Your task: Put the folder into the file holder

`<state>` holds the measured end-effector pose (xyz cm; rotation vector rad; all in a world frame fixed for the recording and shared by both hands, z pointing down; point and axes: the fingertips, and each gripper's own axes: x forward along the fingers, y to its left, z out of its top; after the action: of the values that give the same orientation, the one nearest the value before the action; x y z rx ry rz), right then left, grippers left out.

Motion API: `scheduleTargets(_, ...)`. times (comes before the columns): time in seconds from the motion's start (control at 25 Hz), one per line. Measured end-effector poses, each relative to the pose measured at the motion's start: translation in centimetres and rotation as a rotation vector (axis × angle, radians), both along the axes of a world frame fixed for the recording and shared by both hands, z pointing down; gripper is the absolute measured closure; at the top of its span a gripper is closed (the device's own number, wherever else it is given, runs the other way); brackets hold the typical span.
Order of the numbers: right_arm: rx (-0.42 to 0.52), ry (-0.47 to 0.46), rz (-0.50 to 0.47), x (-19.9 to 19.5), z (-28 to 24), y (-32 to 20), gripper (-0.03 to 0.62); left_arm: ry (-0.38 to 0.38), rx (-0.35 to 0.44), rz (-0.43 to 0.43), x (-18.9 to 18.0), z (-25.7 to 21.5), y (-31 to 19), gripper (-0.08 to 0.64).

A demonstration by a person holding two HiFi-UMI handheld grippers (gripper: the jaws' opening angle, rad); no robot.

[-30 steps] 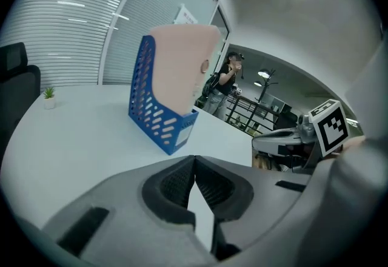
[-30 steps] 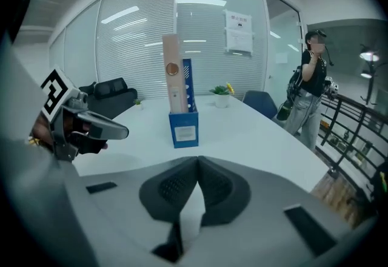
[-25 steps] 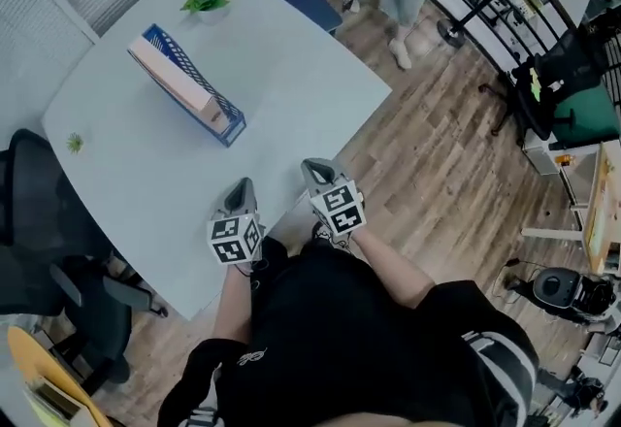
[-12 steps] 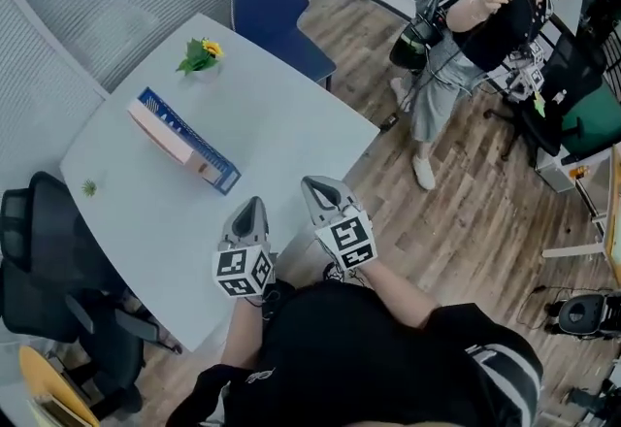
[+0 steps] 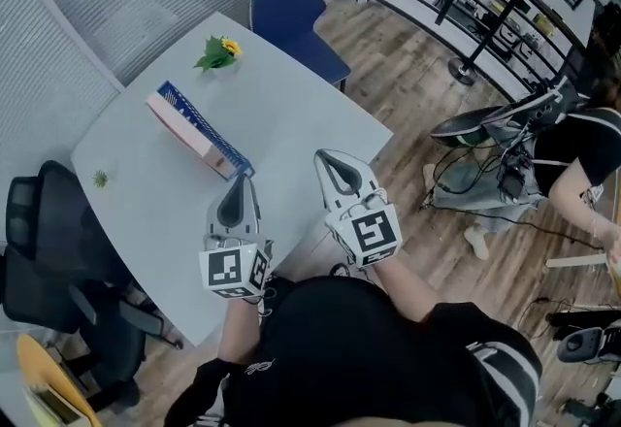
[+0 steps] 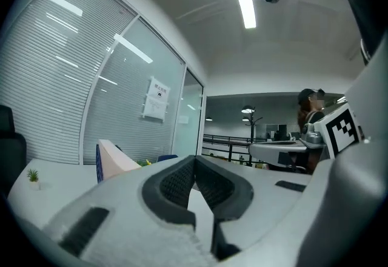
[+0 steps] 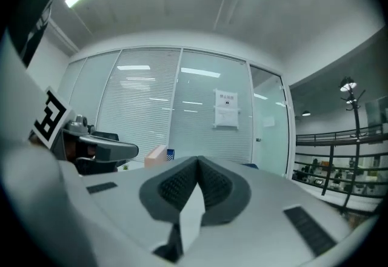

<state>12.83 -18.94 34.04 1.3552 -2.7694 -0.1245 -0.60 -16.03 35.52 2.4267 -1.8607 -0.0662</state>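
Observation:
A blue file holder [image 5: 200,133] stands on the pale table [image 5: 146,202], with a pinkish folder inside it. It also shows as a blue and pink block [image 6: 108,161] in the left gripper view and as a small block [image 7: 159,154] in the right gripper view. My left gripper [image 5: 240,184] is shut and empty, held just short of the holder's near end. Right of it, over the table's near edge, my right gripper [image 5: 324,160] is shut with nothing between its jaws. Both are raised and point forward.
A small yellow flower plant [image 5: 218,52] sits at the table's far edge and a tiny green plant [image 5: 100,179] at its left. A blue chair [image 5: 294,19] stands beyond the table, a black office chair [image 5: 49,250] at the left. A person [image 5: 582,163] is on the right by the wooden floor.
Both grippers have risen and moved forward toward the file holder. The view has tilted up. The person on the right has moved away to the right edge.

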Motion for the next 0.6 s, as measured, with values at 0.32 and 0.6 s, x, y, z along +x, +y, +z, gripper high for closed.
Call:
scheduleTargets(0.32,0.018,-0.008,0.021,0.0,-0.3,0.2,0.589,-0.041,0.011,-0.009,-0.5,0.2,0.3,0.558)
scheduleTargets(0.6,0.031,0.012,0.058,0.5,-0.7,1.0,0.589,-0.048,0.01,0.003,-0.1,0.2,1.1,0.558)
